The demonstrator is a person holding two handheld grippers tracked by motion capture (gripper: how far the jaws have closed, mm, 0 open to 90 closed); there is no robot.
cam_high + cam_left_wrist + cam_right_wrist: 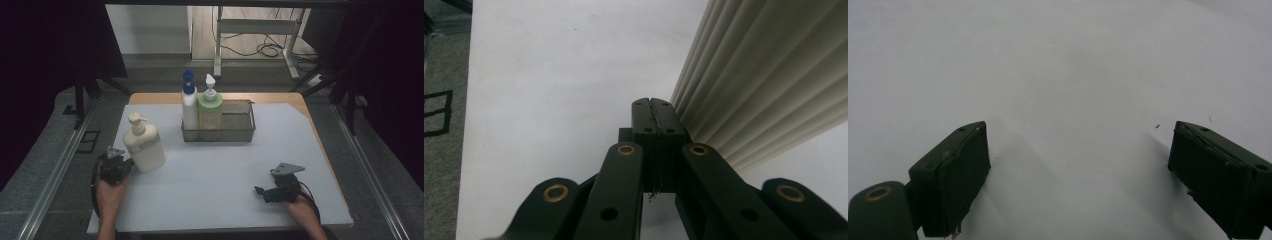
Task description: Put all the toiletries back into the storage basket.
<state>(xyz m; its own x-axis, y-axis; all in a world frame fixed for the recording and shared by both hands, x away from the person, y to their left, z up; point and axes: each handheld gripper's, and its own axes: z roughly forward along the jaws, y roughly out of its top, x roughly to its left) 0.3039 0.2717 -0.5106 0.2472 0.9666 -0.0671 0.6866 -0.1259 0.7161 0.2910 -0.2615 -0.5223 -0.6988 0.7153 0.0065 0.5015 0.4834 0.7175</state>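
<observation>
2 bottles (200, 106) in basket (240, 131); pump bottle (144, 144) left.

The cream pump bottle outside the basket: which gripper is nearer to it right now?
Left. The left gripper, jaws shut, sits right beside the cream pump bottle at its lower left. The right gripper, jaws open, rests far across the table near the front right.

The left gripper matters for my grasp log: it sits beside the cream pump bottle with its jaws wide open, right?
Not quite. The left gripper is beside the cream pump bottle, but its jaws are pressed shut with nothing between them, as the left gripper view shows.
</observation>
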